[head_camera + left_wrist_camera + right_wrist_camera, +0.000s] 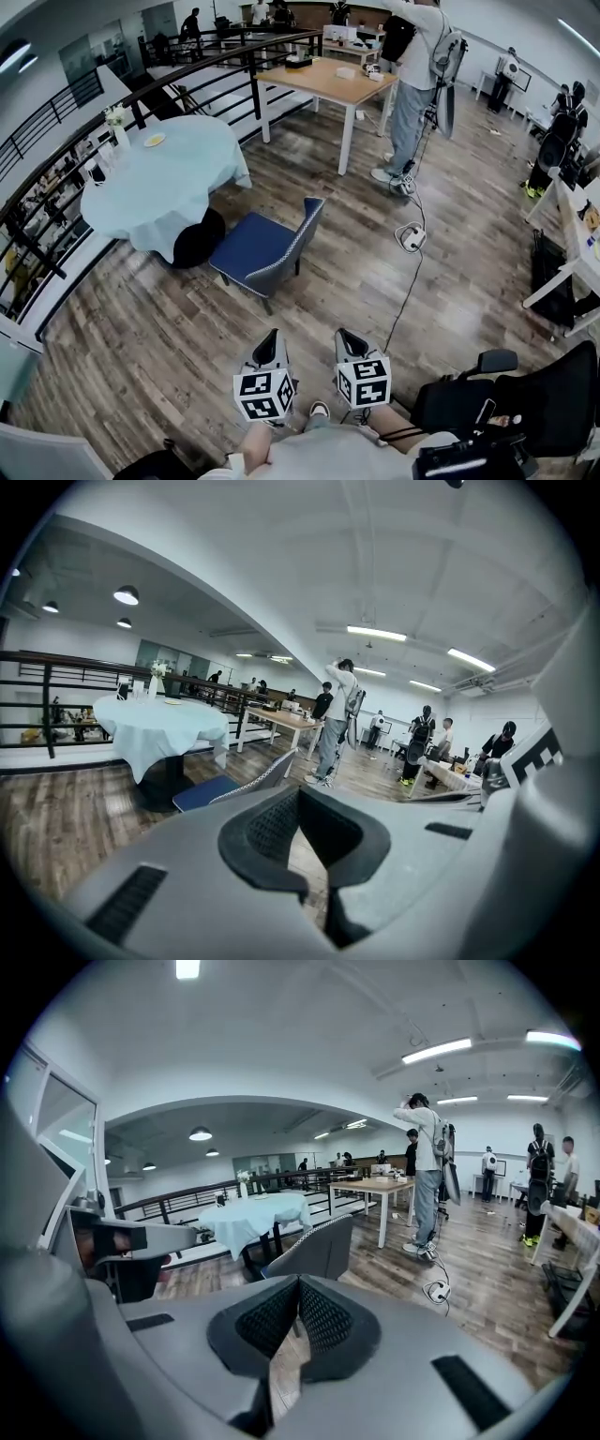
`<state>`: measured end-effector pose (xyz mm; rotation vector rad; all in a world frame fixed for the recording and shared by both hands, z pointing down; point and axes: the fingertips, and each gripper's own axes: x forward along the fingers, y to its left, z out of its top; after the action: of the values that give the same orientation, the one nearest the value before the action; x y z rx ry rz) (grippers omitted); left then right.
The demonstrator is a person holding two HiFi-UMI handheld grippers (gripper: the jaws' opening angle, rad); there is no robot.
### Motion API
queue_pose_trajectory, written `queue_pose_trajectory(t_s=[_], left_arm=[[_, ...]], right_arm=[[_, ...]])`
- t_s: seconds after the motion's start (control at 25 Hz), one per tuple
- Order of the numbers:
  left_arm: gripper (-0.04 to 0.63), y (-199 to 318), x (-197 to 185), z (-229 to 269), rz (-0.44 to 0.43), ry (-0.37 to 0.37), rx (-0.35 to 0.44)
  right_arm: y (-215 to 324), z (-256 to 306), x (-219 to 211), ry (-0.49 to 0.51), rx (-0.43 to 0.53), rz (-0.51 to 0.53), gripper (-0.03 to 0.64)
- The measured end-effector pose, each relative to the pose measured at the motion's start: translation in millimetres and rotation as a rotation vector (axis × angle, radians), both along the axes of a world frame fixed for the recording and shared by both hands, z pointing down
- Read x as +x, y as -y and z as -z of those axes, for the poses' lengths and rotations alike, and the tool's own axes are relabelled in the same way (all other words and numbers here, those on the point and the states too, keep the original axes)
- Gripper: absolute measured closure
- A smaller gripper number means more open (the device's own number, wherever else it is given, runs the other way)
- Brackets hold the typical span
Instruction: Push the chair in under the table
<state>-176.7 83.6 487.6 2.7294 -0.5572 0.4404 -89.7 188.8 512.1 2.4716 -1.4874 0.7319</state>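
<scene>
A chair (pixel 267 246) with a blue seat and grey back stands on the wooden floor, pulled out from the round table (pixel 159 178) with a light blue cloth. Its back faces me. The chair (pixel 234 786) also shows in the left gripper view and the chair (pixel 317 1247) in the right gripper view, ahead of the jaws. My left gripper (pixel 270 341) and right gripper (pixel 349 339) hang side by side near me, well short of the chair. Both are shut with nothing between the jaws.
A wooden table (pixel 328 82) stands beyond the chair, with a person (pixel 412 84) beside it. A cable and power block (pixel 411 238) lie on the floor to the right. A black railing (pixel 56 169) runs behind the round table. A black office chair (pixel 525 403) sits at my right.
</scene>
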Motion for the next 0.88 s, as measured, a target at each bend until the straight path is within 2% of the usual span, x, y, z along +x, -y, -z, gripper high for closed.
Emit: queue_pose_trajectory(t_s=[0.28, 0.88], left_arm=[[0.592, 6, 23, -6, 0.044, 0.006, -0.009], [0.592, 14, 57, -15, 0.053, 0.025, -0.007]], right_arm=[[9, -3, 30, 0.017, 0.007, 0.043, 0.6], [12, -12, 68, 0.028, -0.001, 0.044, 0.6]])
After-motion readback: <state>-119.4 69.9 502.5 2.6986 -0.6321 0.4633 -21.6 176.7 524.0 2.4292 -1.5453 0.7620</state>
